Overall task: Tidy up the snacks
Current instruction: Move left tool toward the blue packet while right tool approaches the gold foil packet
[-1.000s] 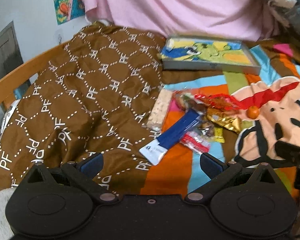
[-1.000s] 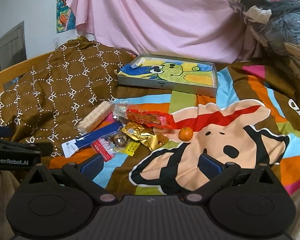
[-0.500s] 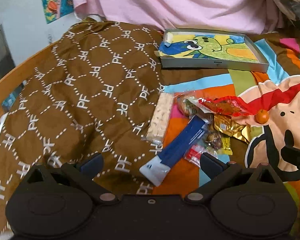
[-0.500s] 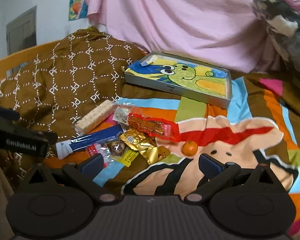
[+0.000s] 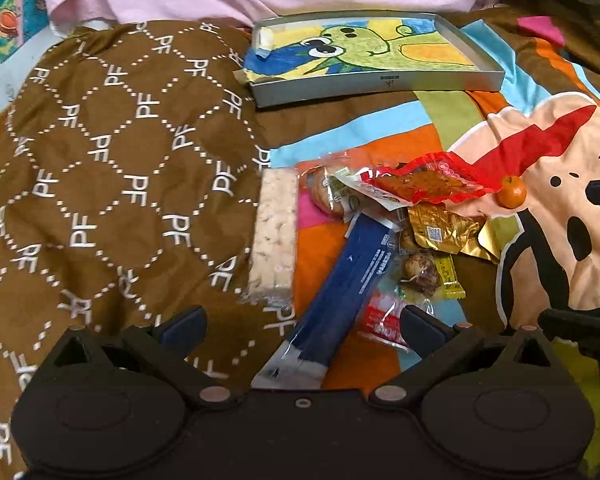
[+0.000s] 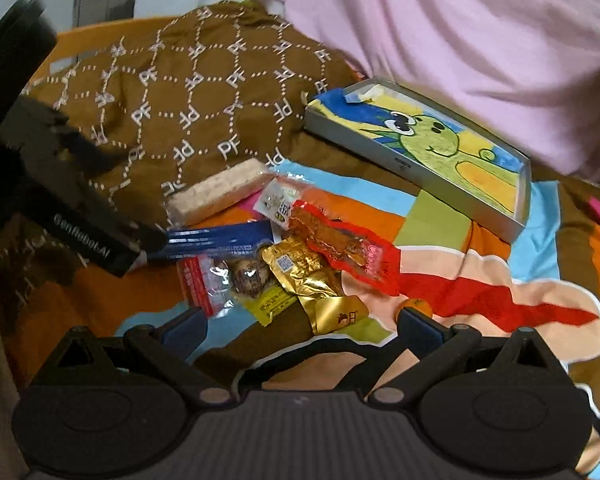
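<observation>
Now both the left gripper [image 5: 302, 326] and right gripper [image 6: 300, 322] hold jaws wide above the snacks [image 5: 380, 232].

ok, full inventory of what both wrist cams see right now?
tray: 1, grey rim, dinosaur drawing inside, far end of the bed
rice bar: 1, pale, at the brown quilt's edge
blue packet: 1, long, between the left claw's fingers
red packet: 1, top of the pile
gold packet: 1, below the red one
yellow packet: 1, small, beside the clear-wrapped brown snack
red-and-clear packet: 1, nearest
bun in clear wrap: 1
orange: 1, right of the pile
brown quilt: 1, left
cartoon blanket: 1
pink cloth: 1, behind
left claw: open
right claw: open
</observation>
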